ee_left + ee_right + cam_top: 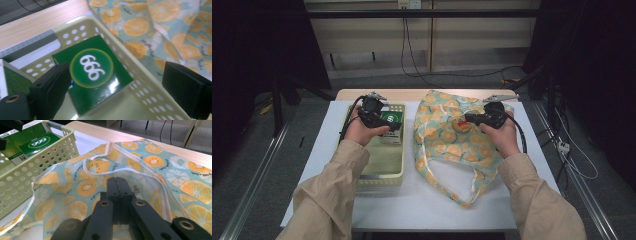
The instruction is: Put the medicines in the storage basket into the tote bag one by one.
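A green box marked "666" (390, 118) (95, 72) (40, 142) lies in a pale perforated basket (382, 177) (140, 87) (25, 177) at the left. My left gripper (379, 121) (117, 90) hovers over it, open wide; one jaw stands beside the box, the other past the basket's wall, and neither pad touches it. To the right lies a fruit-print cloth bag (452, 145) (155, 22) (75, 187). My right gripper (469, 119) (117, 182) rests on it, jaws pressed together at the bag's white-hemmed edge, which stands lifted.
A second green and white carton (12, 77) (15, 150) lies in the basket beside the box. Basket and bag sit on a white mat (422, 200) on a wooden table (402, 94). The bag's handles trail toward the front edge.
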Motion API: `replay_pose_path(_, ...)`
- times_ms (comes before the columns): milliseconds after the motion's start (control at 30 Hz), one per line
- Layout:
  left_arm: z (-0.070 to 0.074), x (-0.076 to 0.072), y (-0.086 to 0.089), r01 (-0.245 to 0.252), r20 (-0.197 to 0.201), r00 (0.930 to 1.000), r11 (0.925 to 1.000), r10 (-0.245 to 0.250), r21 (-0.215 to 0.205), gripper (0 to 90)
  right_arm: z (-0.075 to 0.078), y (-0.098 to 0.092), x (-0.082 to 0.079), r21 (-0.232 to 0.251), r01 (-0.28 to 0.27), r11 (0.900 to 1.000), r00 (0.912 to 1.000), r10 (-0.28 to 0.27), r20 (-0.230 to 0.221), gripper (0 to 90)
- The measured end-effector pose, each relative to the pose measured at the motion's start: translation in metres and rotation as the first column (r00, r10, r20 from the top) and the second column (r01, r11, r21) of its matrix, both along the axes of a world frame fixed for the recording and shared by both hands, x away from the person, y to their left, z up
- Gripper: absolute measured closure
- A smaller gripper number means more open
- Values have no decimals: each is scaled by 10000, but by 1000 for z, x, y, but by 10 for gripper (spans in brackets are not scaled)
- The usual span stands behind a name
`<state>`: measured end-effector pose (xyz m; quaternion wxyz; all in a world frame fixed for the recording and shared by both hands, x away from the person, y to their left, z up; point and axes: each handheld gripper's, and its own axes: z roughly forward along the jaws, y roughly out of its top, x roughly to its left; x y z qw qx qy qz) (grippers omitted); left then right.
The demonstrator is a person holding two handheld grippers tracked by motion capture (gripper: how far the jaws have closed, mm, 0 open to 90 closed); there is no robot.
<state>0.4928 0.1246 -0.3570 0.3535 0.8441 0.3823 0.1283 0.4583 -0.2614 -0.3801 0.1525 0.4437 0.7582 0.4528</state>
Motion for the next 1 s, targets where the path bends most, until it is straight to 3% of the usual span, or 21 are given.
replay_pose_path(133, -7, 6, -1, -365, -118, 9993, 9993, 365, -75, 88, 0, -1, 0, 24, 11, 10000, 10000, -11, -10, 900)
replay_pose_path(167, -9, 8, 0, -337, -131, 9993, 9994, 337, 72, 88, 0, -1, 1, 10, 2, 10000, 10000, -2, -5, 900)
replay_pose_path(200, -12, 9, -2, -502, -193, 9986, 9987, 500, -97, 87, 0, -1, 1, 14, 2, 10000, 10000, -2, -17, 900)
replay_pose_path(267, -15, 12, -3, -559, -163, 9983, 9983, 561, 160, 87, 0, -1, 0, 43, -6, 10000, 10000, 6, -16, 900)
replay_pose_path(300, -18, 13, -4, -562, -303, 9980, 9984, 561, -12, 87, 0, -1, 0, 34, -14, 10000, 10000, 14, -13, 900)
replay_pose_path(367, -20, 15, -7, -572, -318, 9978, 9983, 574, 71, 87, 0, -1, 1, 27, -33, 10000, 10000, 33, -13, 900)
replay_pose_path(500, -23, 16, -12, -411, -313, 9986, 9985, 422, 375, 87, -1, -2, 1, 37, -25, 10000, 10000, 25, -17, 900)
replay_pose_path(700, -24, 17, -11, -573, -191, 9981, 9961, 587, 673, 88, -2, -1, 1, 40, -38, 10000, 10000, 38, -52, 900)
replay_pose_path(1000, -26, 17, -10, -733, -249, 9968, 9942, 755, 783, 78, -2, 0, 1, 60, -45, 10000, 10000, 45, -27, 900)
